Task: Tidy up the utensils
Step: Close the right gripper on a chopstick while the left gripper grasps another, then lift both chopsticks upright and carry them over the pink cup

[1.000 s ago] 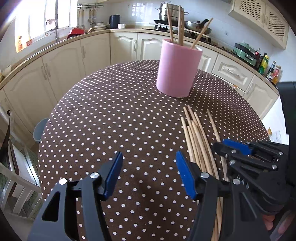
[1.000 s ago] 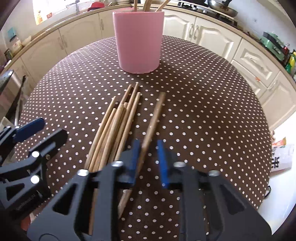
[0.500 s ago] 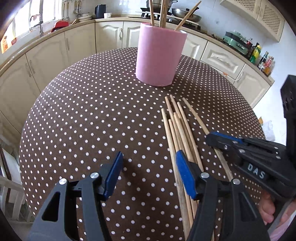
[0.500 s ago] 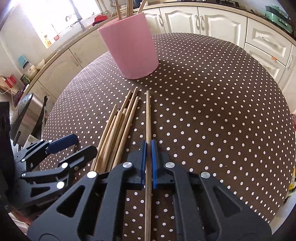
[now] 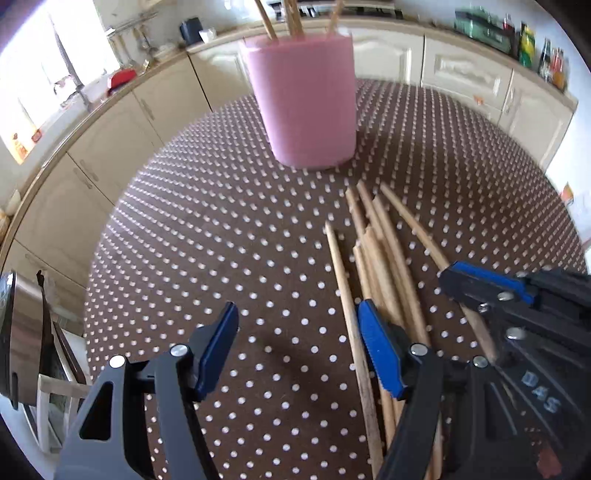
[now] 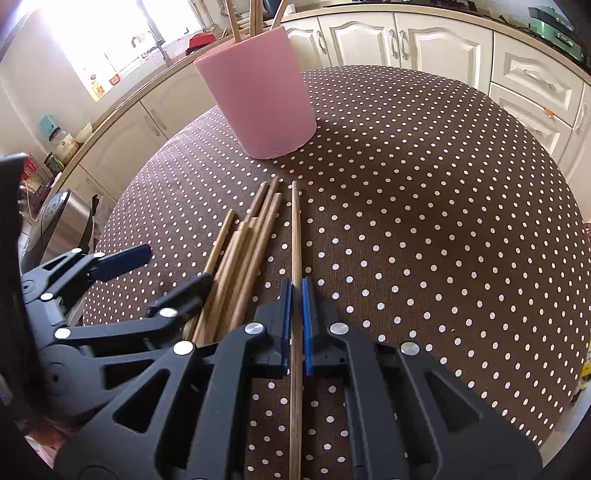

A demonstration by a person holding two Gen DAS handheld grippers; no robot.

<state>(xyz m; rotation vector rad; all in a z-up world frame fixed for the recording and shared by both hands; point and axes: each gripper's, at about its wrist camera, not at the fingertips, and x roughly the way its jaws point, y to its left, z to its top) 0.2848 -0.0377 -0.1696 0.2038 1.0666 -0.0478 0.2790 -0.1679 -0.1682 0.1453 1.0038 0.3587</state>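
Change since a second ago: right gripper (image 6: 294, 325) has closed from a loose straddle onto one chopstick (image 6: 295, 236), and that stick now points straight ahead instead of lying at a slant; left gripper (image 5: 299, 347) has drawn nearer the pink holder.
Far left, right wrist view: a silver bin (image 6: 55, 221) stands beside the round table (image 6: 443, 221), which wears a brown cloth with white dots.
Left gripper: fingers spread wide, holding nothing, low over the cloth; its right blue pad (image 5: 376, 350) sits at the left edge of the loose sticks.
Loose chopsticks (image 5: 384, 258): a bundle of wooden sticks lying flat on the cloth, roughly side by side, tips pointing toward the holder, between the two grippers.
Pink holder (image 5: 306, 99): upright cylinder at the far side of the table, just beyond the stick tips, with several chopsticks (image 5: 291, 14) standing inside.
Right gripper: blue pads pinched on the single chopstick, which lies just right of the bundle and apart from it.
Whether that stick is lifted off the cloth: cannot tell.
Background: cream kitchen cabinets (image 6: 424, 40) curve behind the table.
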